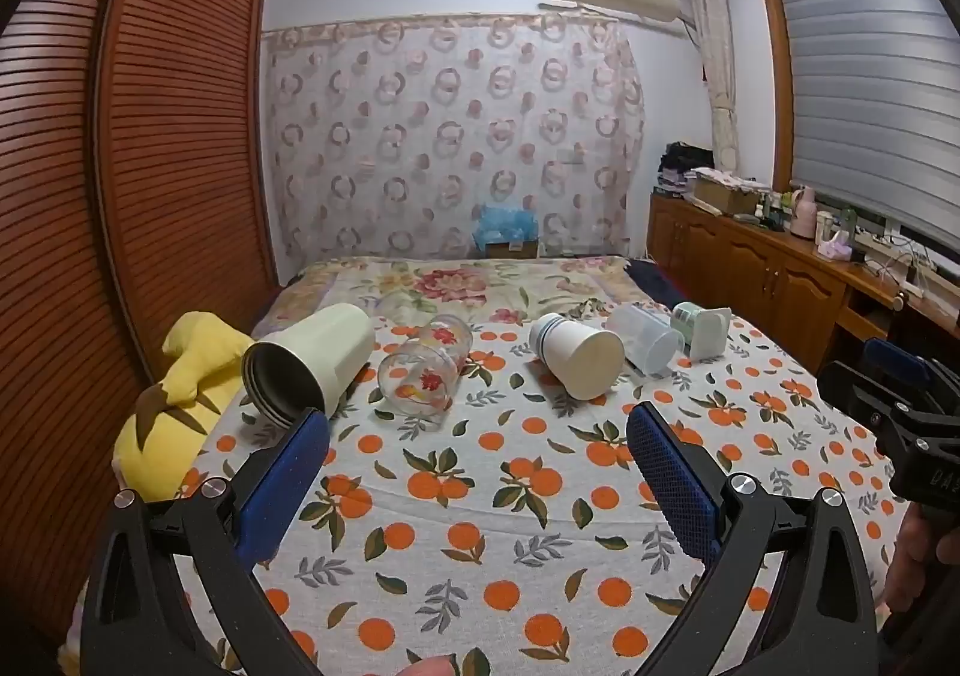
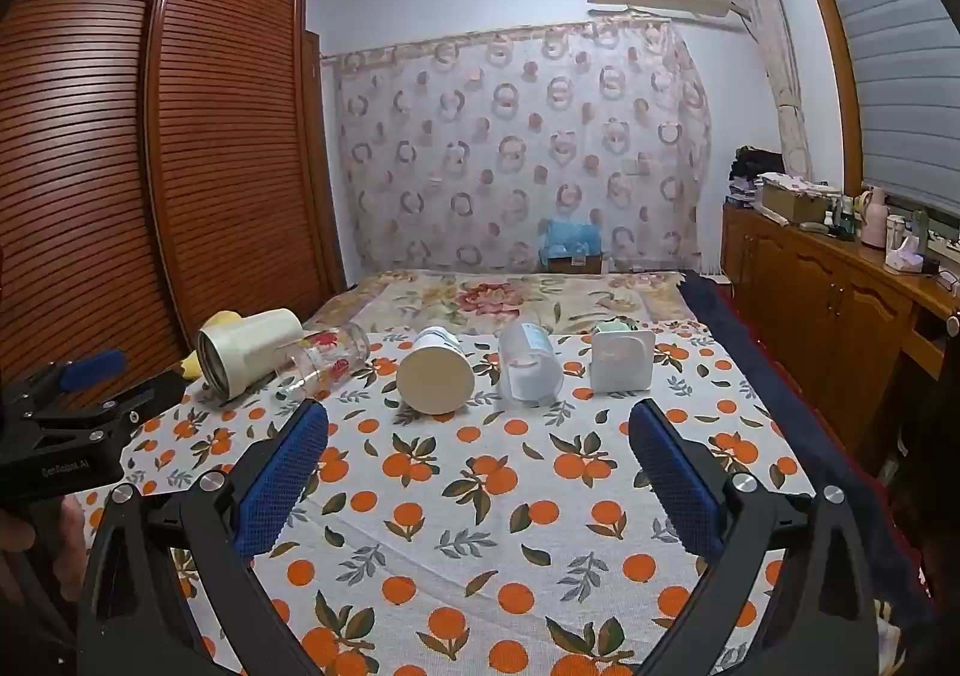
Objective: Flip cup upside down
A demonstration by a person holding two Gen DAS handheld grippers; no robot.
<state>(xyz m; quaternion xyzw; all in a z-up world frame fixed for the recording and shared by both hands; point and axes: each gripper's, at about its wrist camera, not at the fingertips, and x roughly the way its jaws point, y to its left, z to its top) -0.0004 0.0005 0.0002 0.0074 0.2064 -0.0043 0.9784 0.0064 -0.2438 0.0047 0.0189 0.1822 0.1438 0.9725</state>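
Note:
Several cups lie on their sides in a row on the orange-print cloth [image 1: 480, 496]. From left: a pale green steel-lined cup [image 1: 309, 358] [image 2: 249, 352], a clear glass with red flowers [image 1: 426, 370] [image 2: 327, 358], a white cup with blue stripes [image 1: 576, 355] [image 2: 435, 370], a clear plastic cup [image 1: 645, 337] [image 2: 531, 361], and a white square-based cup [image 1: 705, 331] [image 2: 621, 361]. My left gripper [image 1: 480, 436] is open and empty, just in front of the green cup and the glass. My right gripper [image 2: 480, 436] is open and empty, in front of the white and plastic cups.
A yellow plush toy [image 1: 180, 406] lies at the bed's left edge beside a wooden wardrobe [image 1: 150, 166]. A wooden cabinet [image 1: 780, 268] with clutter runs along the right. A floral blanket [image 1: 468, 280] covers the far half of the bed.

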